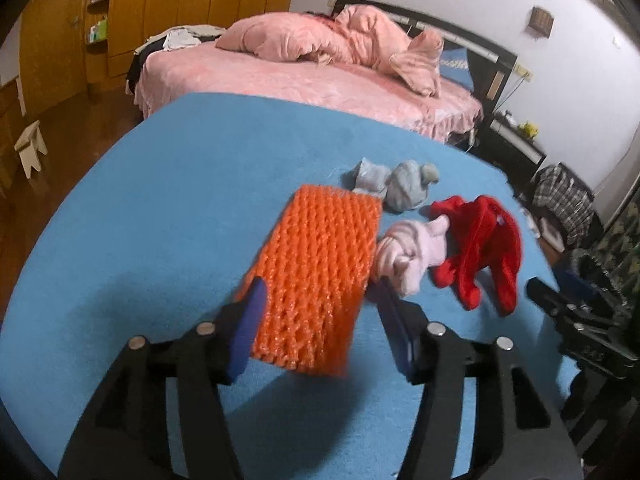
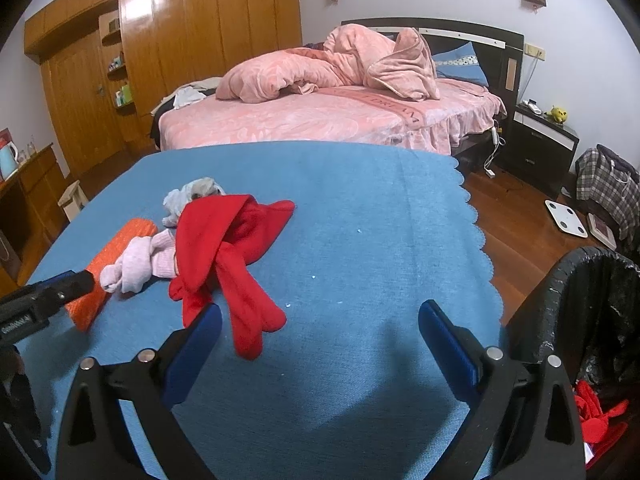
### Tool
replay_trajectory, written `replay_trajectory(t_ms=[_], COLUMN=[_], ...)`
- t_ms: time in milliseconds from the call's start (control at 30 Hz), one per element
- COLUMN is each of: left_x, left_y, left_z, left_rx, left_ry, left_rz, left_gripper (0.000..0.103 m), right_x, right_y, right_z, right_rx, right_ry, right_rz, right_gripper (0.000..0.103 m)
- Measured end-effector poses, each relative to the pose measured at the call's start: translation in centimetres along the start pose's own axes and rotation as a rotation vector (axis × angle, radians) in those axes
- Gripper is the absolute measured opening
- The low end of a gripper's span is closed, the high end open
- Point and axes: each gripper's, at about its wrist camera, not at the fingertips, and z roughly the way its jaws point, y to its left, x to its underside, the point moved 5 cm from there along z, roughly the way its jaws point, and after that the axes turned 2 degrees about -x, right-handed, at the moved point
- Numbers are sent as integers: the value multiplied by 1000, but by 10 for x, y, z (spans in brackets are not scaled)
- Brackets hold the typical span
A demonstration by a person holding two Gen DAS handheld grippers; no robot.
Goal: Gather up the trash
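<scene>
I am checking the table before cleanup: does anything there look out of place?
Yes. An orange foam net, packaging rather than clothing, lies on the blue table cloth beside the balled socks and red gloves.

Domestic bedroom: bed (image 2: 332, 120) with pink quilt (image 2: 328, 68) at 12 o'clock, wooden wardrobe (image 2: 180, 40) at 10 o'clock, dark nightstand (image 2: 540, 144) at 2 o'clock, wood floor (image 2: 516, 216), blue-covered table (image 2: 360, 220) in foreground.
</scene>
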Motion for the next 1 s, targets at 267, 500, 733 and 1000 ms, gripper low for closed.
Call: replay_trajectory(t_ms=[267, 500, 733, 1000], left_x=[0, -4, -10, -13], left_y=[-10, 13, 24, 37], left_z=[11, 3, -17, -8], left_rx=[-68, -54, -82, -81], left_ry=[30, -5, -65, -62], left_rz=[72, -45, -44, -81], left_gripper=[67, 14, 10, 9], right_x=[-1, -1, -10, -27], right_y=[0, 3, 22, 54], right_z=[1, 1, -10, 14], right_rx=[-3, -21, -96, -104], right_ry=[7, 19, -54, -35], right_rz=[2, -2, 7, -54], right_gripper=[96, 89, 88, 88])
